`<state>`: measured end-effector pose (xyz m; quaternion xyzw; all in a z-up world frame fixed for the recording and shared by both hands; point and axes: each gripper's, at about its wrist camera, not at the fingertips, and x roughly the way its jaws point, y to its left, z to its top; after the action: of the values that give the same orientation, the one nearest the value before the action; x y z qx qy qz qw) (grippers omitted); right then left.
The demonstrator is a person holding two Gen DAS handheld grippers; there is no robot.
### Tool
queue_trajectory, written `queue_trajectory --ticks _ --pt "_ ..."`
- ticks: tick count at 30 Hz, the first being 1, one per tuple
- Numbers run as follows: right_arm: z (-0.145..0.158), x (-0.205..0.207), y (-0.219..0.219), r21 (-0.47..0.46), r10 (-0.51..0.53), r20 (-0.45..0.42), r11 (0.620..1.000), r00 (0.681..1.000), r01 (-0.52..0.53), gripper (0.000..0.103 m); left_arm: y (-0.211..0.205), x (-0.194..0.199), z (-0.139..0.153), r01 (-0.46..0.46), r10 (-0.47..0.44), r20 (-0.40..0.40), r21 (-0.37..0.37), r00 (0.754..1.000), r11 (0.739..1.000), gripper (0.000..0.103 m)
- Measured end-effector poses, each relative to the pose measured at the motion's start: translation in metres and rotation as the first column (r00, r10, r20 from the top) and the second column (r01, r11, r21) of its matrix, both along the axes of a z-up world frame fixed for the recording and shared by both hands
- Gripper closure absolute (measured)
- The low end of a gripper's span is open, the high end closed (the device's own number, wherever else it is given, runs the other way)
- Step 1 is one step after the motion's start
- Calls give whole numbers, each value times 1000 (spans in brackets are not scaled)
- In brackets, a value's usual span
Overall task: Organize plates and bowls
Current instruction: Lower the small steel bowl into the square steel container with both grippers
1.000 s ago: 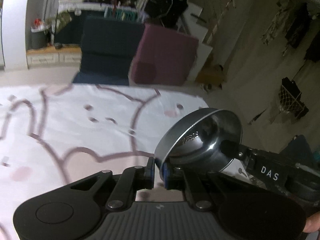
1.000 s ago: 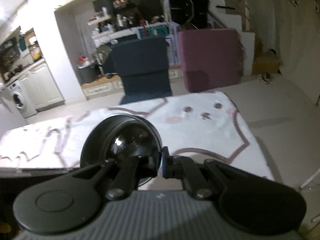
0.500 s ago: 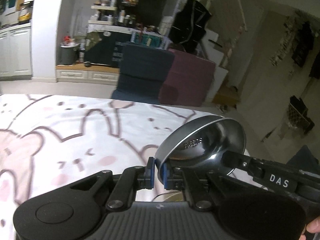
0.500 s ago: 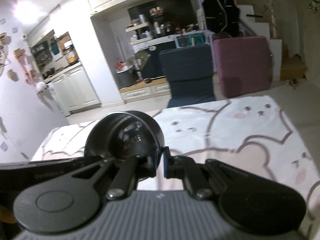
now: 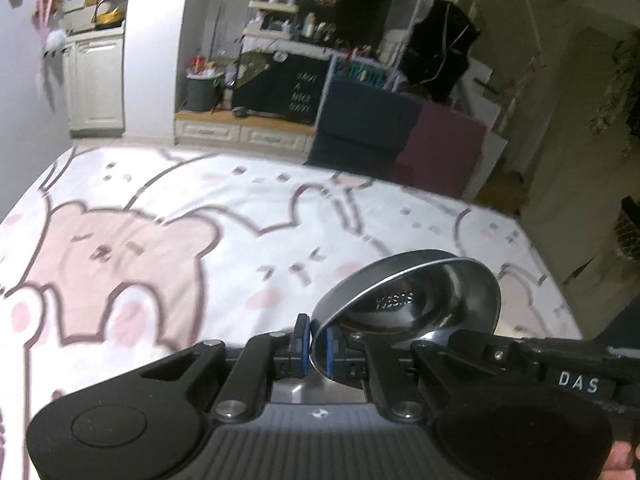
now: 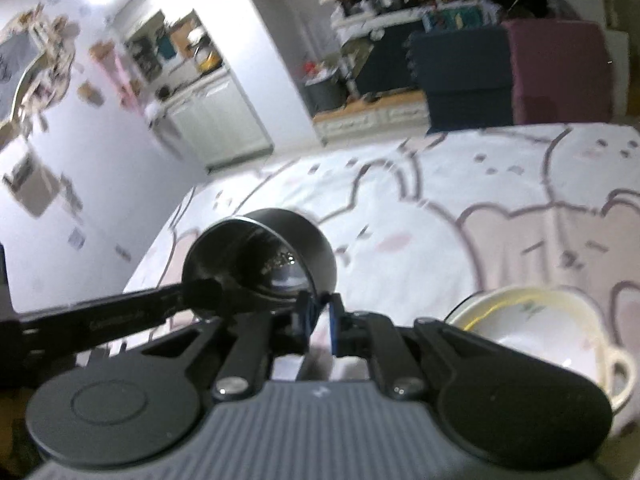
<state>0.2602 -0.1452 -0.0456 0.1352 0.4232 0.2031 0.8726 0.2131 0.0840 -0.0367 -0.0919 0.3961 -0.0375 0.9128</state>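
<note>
A steel bowl (image 5: 420,296) hangs tilted above the bear-print tablecloth (image 5: 160,240). My left gripper (image 5: 316,344) is shut on its near rim, with a blue pad on each side of the wall. One finger (image 5: 520,356) of my right gripper reaches the bowl's far rim from the right. In the right wrist view the same steel bowl (image 6: 272,264) has its rim between the jaws of my right gripper (image 6: 320,320). Those jaws are opening, and a pale sliver shows beside the rim. A left gripper finger (image 6: 120,312) comes in from the left.
A cream ceramic bowl with a side handle (image 6: 540,320) sits on the tablecloth (image 6: 480,200) just right of my right gripper. Beyond the table's far edge stand a dark blue block (image 5: 360,128) and a maroon one (image 5: 440,148).
Both grippers have carried the steel bowl leftward over the table. The cream bowl has come into the right wrist view. The right pads have parted slightly.
</note>
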Motion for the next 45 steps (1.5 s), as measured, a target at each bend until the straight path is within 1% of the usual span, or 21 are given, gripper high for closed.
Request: queue_trajectory --ticks 6,9,13,17,19,23,28,32,41,45 --pt "-22 -3 42 -5 65 -106 998 992 -66 93 31 -9 -24 -22 24 -79 20 997 1000 95" --pt "-33 -4 59 10 71 -162 997 984 -71 94 44 -8 -37 -32 34 -118 16 992 999 95" --pt "-45 -1 74 13 79 -212 997 974 -78 95 56 -6 -52 -39 42 -161 20 986 999 95" --pt "-57 3 94 9 87 -260 996 962 -88 95 69 -2 -66 -63 63 -199 6 978 998 95" --pt "-60 4 101 1 88 -281 996 956 -91 95 71 2 -72 -74 76 -212 17 974 997 95" --pt "-66 6 112 -28 87 -299 995 950 -100 95 68 10 -82 -53 65 -240 56 969 997 95" --pt "-77 14 114 -56 76 -341 993 937 -101 95 63 17 -90 -18 37 -276 70 960 997 95" --pt "-85 17 115 -87 72 -359 990 931 -110 95 56 20 -94 12 18 -295 100 955 995 95" --pt "-95 20 129 -129 100 -386 978 917 -161 94 55 22 -102 45 5 -336 141 942 989 94" --pt "-97 21 137 -155 106 -379 972 919 -176 94 54 23 -104 60 -3 -346 156 938 986 94"
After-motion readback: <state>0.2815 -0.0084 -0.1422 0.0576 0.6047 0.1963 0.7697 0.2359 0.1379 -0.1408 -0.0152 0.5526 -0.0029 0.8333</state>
